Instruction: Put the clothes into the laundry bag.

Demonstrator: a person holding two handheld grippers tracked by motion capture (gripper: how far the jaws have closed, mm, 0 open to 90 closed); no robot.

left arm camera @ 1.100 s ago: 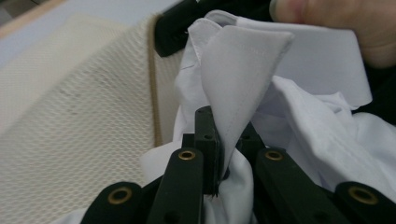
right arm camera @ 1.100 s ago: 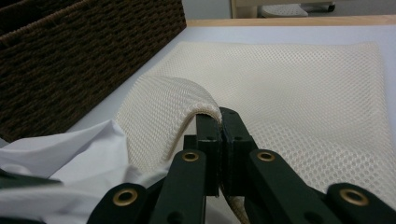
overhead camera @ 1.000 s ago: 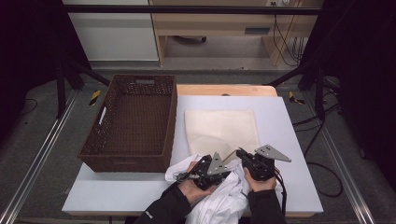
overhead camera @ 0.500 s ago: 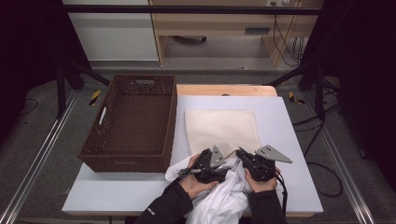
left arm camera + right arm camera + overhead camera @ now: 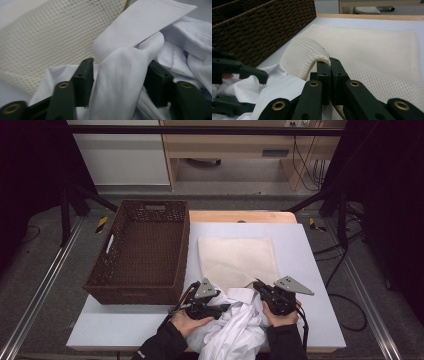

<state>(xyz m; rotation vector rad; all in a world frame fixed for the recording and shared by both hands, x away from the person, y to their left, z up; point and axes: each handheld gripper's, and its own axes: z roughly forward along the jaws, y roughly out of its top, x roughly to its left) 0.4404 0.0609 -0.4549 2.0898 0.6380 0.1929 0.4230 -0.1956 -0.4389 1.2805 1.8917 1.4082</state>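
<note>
High view: your two hand-held grippers work at the table's (image 5: pixel 310 255) near edge over a bunched white garment (image 5: pixel 234 332); the cream mesh bag (image 5: pixel 237 260) lies mid-table, with the wicker basket (image 5: pixel 140 252) along the left edge.

Left gripper view: your left hand-held gripper (image 5: pixel 117 75) stands wide, a garment fold between its jaws.

Right gripper view: your right hand-held gripper (image 5: pixel 329 65) is clamped on the mesh bag's lifted near edge.

Lab/test rig: black frame bars (image 5: pixel 200 130), floor rails (image 5: pixel 40 295), loose cables (image 5: pixel 305 165), wooden bench (image 5: pixel 225 150).
</note>
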